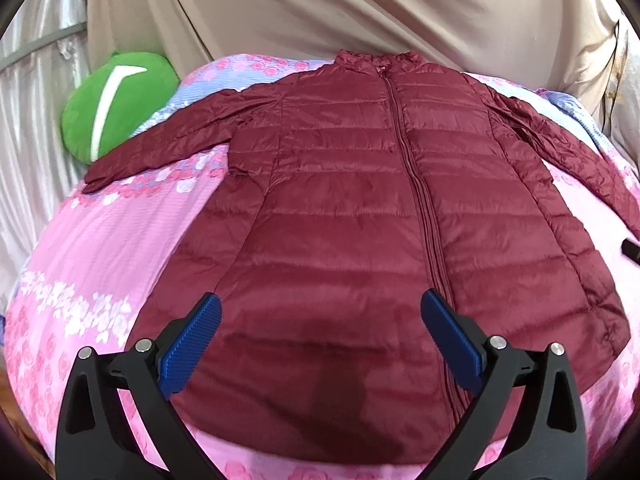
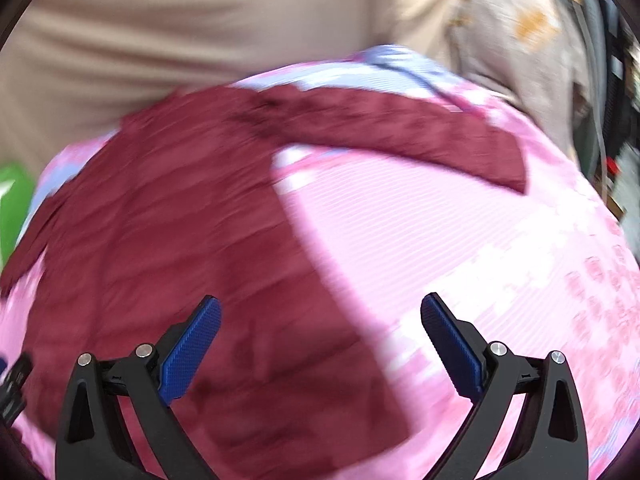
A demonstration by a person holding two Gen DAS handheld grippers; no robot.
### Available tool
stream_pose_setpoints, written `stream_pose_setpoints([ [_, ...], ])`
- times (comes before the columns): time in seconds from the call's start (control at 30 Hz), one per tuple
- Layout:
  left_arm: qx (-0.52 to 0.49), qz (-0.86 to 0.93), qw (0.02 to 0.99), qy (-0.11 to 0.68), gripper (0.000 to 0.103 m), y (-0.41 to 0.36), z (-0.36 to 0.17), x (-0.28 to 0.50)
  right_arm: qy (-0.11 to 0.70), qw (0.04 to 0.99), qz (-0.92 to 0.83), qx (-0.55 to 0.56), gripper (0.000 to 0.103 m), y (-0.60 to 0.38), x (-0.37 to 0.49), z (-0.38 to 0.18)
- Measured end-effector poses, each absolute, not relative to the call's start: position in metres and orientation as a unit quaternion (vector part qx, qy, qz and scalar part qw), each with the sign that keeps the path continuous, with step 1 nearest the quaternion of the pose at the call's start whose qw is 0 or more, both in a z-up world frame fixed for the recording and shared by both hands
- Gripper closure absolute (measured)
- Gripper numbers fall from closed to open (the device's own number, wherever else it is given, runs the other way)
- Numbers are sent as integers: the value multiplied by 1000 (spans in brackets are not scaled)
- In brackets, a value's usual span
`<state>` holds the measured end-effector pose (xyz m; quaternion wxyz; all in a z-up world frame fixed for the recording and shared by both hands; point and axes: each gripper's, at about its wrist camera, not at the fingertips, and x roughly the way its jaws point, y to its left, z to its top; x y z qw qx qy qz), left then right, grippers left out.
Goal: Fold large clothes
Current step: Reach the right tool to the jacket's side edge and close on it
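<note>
Both our grippers, left gripper [image 1: 320, 316] and right gripper [image 2: 320, 314], spread wide, holding nothing | jacket [image 1: 360, 208] flat, zipped, sleeves out, on pink bedspread [image 1: 104, 240] | green cushion [image 1: 116, 104] beside one sleeve

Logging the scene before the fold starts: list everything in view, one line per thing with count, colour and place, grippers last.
jacket: one, maroon quilted, zipped, spread flat front up on the bed, both sleeves out to the sides
bedspread: one, pink with rose print and pale blue bands, under the jacket
plush cushion: one, green with a white mark, at the far left of the bed beyond the sleeve
curtain: one, beige, behind the bed
left gripper: one, black with blue pads, open, hovering over the jacket's hem
right gripper: one, black with blue pads, open, above the jacket's right edge; view blurred
</note>
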<state>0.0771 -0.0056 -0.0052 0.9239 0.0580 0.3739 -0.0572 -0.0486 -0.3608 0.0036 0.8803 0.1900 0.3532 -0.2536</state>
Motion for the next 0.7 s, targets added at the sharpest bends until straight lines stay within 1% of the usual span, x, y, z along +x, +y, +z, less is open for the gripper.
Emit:
stream_pose_setpoints([
  [0.13, 33, -84, 915, 392, 5, 6, -3, 105, 347, 855, -297, 247, 5, -448, -52, -8],
  [0.17, 31, -81, 916, 391, 5, 10, -1, 113, 341, 845, -302, 281, 5, -478, -56, -15],
  [0.3, 27, -57, 922, 383, 5, 21, 4, 135, 312, 815, -337, 352, 5, -548, -72, -34],
  [0.47, 1, -46, 921, 387, 5, 34, 7, 163, 289, 794, -366, 390, 5, -608, -78, -51],
  [0.53, -5, -42, 920, 389, 5, 35, 7, 171, 288, 788, -365, 404, 15, -623, -76, -57],
  [0.6, -5, -42, 920, 390, 5, 33, 6, 180, 292, 786, -356, 413, 18, -634, -67, -64],
  [0.67, 0, -44, 920, 390, 5, 29, 5, 186, 296, 793, -363, 390, 30, -638, -55, -62],
  [0.7, 5, -46, 919, 391, 5, 26, 5, 190, 302, 793, -360, 387, 47, -641, -48, -62],
])
